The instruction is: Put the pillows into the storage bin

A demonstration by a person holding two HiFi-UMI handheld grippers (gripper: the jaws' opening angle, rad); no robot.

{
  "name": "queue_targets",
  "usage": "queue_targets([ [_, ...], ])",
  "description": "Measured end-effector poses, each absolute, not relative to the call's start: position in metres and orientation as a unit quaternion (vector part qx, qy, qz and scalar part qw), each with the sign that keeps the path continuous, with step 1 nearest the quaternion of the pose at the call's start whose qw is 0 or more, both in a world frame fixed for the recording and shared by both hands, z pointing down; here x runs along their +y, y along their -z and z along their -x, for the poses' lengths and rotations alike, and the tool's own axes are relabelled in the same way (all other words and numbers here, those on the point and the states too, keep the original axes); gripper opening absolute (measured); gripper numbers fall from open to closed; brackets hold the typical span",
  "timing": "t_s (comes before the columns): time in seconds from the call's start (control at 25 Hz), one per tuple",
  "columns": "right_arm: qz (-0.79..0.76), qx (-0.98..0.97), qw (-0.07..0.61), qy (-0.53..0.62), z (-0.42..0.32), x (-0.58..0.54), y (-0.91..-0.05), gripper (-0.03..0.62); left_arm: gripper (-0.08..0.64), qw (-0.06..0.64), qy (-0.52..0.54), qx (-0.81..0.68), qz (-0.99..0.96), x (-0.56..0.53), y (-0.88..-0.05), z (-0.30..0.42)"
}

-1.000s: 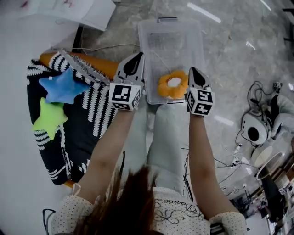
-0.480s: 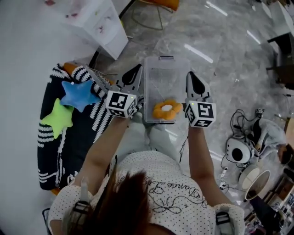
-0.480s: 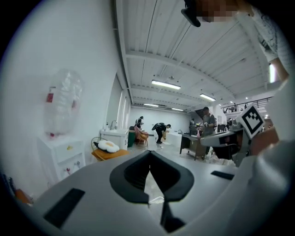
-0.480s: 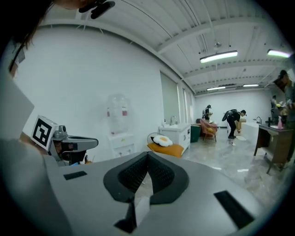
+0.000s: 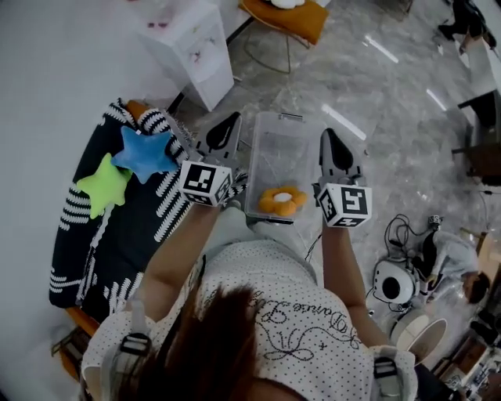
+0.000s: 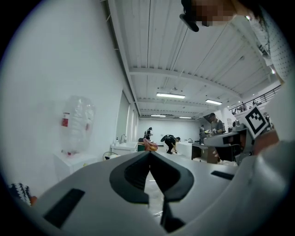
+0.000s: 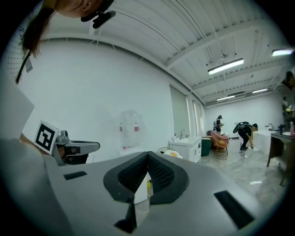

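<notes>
In the head view a clear storage bin [image 5: 274, 139] stands on the floor with an orange flower pillow [image 5: 282, 200] lying in its near end. A blue star pillow [image 5: 144, 152] and a green star pillow [image 5: 102, 186] lie on a black-and-white striped cushion [image 5: 94, 243] at the left. My left gripper [image 5: 227, 125] hangs shut and empty over the bin's left side. My right gripper [image 5: 332, 142] hangs shut and empty over the bin's right side. Both gripper views look level across the room with the jaw tips [image 6: 149, 153] [image 7: 148, 154] meeting and nothing between them.
A white cabinet [image 5: 184, 43] stands beyond the cushion and an orange chair [image 5: 286, 16] farther back. Cables and round white devices [image 5: 395, 282] lie on the floor at the right. People [image 6: 171, 143] work at the far end of the room.
Both grippers have risen well above the bin, staying shut. The head camera rose too, so the bin and cushion look smaller and farther below.
</notes>
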State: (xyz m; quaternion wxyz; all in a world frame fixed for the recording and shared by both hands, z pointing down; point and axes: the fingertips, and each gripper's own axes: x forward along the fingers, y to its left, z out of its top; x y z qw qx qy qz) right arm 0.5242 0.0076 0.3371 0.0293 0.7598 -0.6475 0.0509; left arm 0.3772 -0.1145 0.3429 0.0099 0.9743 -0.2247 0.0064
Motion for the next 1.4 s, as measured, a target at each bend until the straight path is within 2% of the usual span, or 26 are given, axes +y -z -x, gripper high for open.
queue_targets([
  [0.36, -0.653, -0.757, 0.019, -0.003, -0.444, -0.013, -0.291, 0.012, 0.003, -0.009, 0.020, -0.355, -0.935, -0.090, -0.308, -0.292],
  [0.84, -0.479, -0.878, 0.011, 0.002, -0.247, -0.070, -0.285, 0.012, 0.003, -0.025, 0.018, -0.572, -0.820, -0.065, -0.298, -0.048],
  [1.4, -0.358, -0.934, -0.005, 0.002, 0.051, -0.046, -0.280, 0.011, 0.003, -0.020, 0.020, -0.681, -0.732, 0.011, -0.295, 0.241],
])
